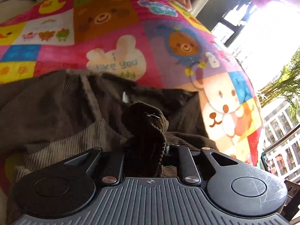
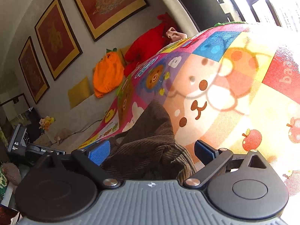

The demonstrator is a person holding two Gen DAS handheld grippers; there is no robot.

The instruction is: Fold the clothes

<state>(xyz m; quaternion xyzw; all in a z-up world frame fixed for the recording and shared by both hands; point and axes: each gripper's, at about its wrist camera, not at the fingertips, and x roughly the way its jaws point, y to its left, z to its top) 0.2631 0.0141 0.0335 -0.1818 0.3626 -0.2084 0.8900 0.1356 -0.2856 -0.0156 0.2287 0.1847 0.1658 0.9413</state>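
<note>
A dark brown corduroy garment [image 1: 56, 108] lies rumpled on a colourful cartoon-patch blanket [image 1: 116, 37]. My left gripper [image 1: 146, 148] is shut on a bunched fold of the garment, which sticks up between the hidden fingers. In the right wrist view the same brown corduroy [image 2: 150, 150] lies between the blue pads [image 2: 99, 153] of my right gripper [image 2: 151, 153]. Its jaws stand wide apart around the cloth without pinching it. The blanket [image 2: 225, 93] fills the right side there.
An orange pumpkin plush [image 2: 107, 75], a red plush [image 2: 150, 41] and yellow cushions [image 2: 78, 91] lie by the wall with framed pictures [image 2: 56, 37]. Boxes and small toys [image 2: 45, 121] sit at the left. Bright windows [image 1: 262, 28] and a railing [image 1: 281, 146] are at the right.
</note>
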